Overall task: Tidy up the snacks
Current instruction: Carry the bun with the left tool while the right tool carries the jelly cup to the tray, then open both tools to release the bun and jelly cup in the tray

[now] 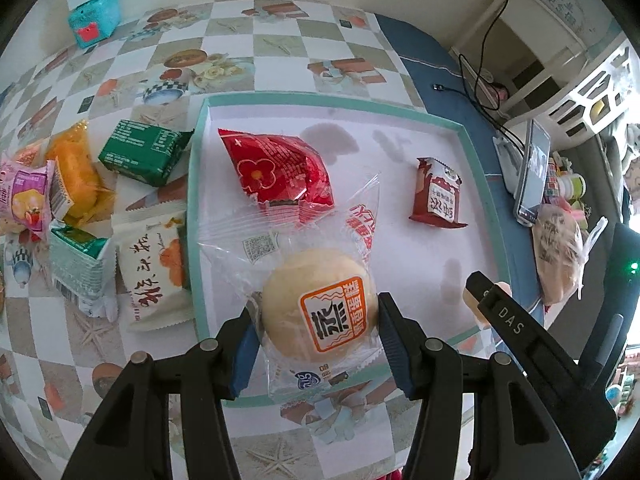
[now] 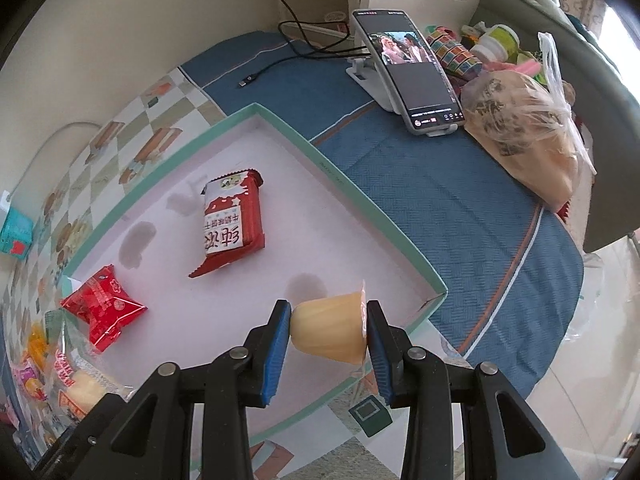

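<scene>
Between the left hand-held gripper (image 1: 316, 330) pads sits a round pale bun in clear wrap (image 1: 318, 312), squeezed tight; the right hand-held gripper (image 2: 327, 330) pinches a yellow plastic jelly cup (image 2: 330, 330), both over the shallow teal-edged white tray (image 1: 476, 148) to drop in

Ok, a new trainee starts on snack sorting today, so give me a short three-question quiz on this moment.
1. True or false: the right gripper holds a jelly cup.
2. What is between the left gripper fingers? A) green packet B) wrapped round bun C) phone
3. How many snacks lie loose inside the teal-rimmed box lid, apart from the two being held?

Key: 1 true. 2 B, the wrapped round bun. 3 two: the red flower packet and the red-and-white biscuit packet.
</scene>
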`<state>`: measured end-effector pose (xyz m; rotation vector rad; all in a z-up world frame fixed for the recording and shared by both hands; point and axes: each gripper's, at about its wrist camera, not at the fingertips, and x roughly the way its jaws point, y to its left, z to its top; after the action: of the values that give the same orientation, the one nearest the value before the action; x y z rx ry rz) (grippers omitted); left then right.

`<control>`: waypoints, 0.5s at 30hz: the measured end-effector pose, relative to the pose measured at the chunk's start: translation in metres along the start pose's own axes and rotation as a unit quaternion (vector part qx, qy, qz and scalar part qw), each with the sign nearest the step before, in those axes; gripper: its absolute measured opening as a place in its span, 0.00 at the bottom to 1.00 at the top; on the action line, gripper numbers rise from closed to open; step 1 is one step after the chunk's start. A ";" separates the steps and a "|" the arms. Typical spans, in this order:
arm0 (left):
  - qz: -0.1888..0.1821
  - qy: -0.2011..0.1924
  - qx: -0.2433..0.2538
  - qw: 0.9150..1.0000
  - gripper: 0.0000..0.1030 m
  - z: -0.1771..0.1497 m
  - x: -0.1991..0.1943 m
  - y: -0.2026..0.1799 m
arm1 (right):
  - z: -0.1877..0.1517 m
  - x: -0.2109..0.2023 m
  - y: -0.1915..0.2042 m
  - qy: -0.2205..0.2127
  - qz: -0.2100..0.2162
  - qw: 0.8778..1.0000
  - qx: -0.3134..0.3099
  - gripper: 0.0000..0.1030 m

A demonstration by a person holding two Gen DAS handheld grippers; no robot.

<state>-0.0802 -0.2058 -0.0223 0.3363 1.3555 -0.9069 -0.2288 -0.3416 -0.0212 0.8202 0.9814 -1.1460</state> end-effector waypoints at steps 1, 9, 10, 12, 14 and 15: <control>-0.001 0.001 -0.001 1.000 0.57 0.000 0.000 0.000 | 0.000 0.000 0.000 0.000 -0.001 1.000 -0.001 0.39; -0.003 -0.018 -0.021 1.000 0.81 0.005 -0.014 0.014 | 0.000 -0.003 0.006 -0.009 -0.006 1.000 -0.007 0.56; -0.002 -0.020 -0.028 0.999 0.81 0.006 -0.016 0.018 | 0.000 -0.003 0.007 -0.009 -0.006 1.000 -0.011 0.56; 0.003 -0.024 -0.042 0.999 0.82 0.007 -0.020 0.027 | -0.001 -0.002 0.010 -0.008 -0.008 1.000 -0.017 0.57; 0.010 -0.028 -0.062 0.998 0.84 0.008 -0.025 0.039 | -0.002 -0.001 0.014 -0.006 -0.011 1.000 -0.023 0.62; 0.014 -0.031 -0.071 0.997 0.84 0.008 -0.027 0.045 | -0.003 0.000 0.015 -0.006 -0.012 1.000 -0.026 0.63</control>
<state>-0.0409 -0.1729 -0.0080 0.2156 1.3465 -0.7880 -0.2148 -0.3349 -0.0216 0.7616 1.0101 -1.1395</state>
